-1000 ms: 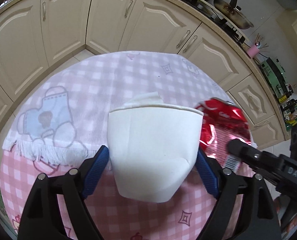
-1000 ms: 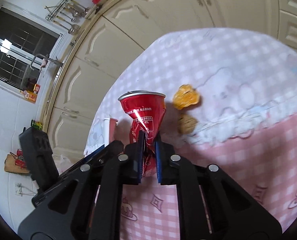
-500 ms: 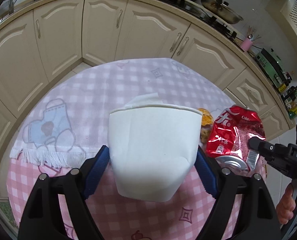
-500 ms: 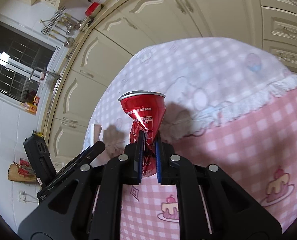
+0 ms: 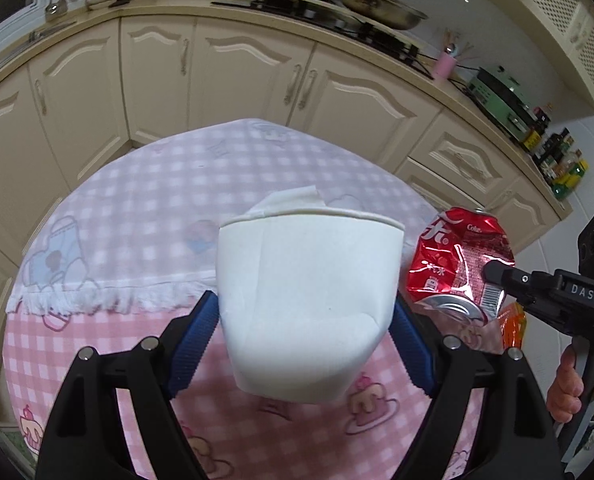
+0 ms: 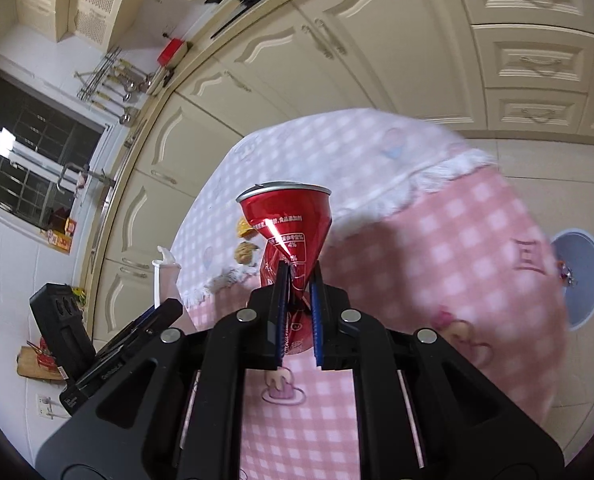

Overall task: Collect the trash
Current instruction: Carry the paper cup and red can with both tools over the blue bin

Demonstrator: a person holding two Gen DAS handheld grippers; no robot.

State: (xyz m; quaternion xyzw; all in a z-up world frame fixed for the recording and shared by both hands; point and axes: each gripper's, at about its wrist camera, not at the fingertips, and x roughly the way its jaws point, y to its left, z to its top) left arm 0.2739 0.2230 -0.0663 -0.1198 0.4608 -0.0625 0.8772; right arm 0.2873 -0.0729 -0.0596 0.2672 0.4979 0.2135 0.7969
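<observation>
Gripping a white paper cup (image 5: 309, 304) by its smooth, tapered wall, the left gripper (image 5: 307, 340) has its ribbed blue fingers (image 5: 193, 336) spread wide, one pad pressed to each side. The cup stands upright, lifted clear of the cloth, its rolled rim round and a folded wad of white paper (image 5: 287, 200) poking out of the top.

Just to its right in the left wrist view, the right gripper (image 6: 297, 312) has its fingers (image 6: 278, 312) squeezed almost together on a crushed red drink can (image 6: 287, 232). The thin metal is pinched flat and creased at the waist, flaring to a round silver rim above, with glossy highlights on the crumpled skin. A hand (image 5: 569, 388) grips the black plastic handle.

Below both lies the round worktop under a soft pink-and-white checked tablecloth (image 5: 97, 344) printed with cakes, overlaid by a paler cloth with a white fringe (image 5: 97, 300). On it, beyond the can, sit two wrinkled orange peel scraps (image 6: 246, 242). Further off run cream panelled cabinets (image 5: 233, 76) with metal handles.
</observation>
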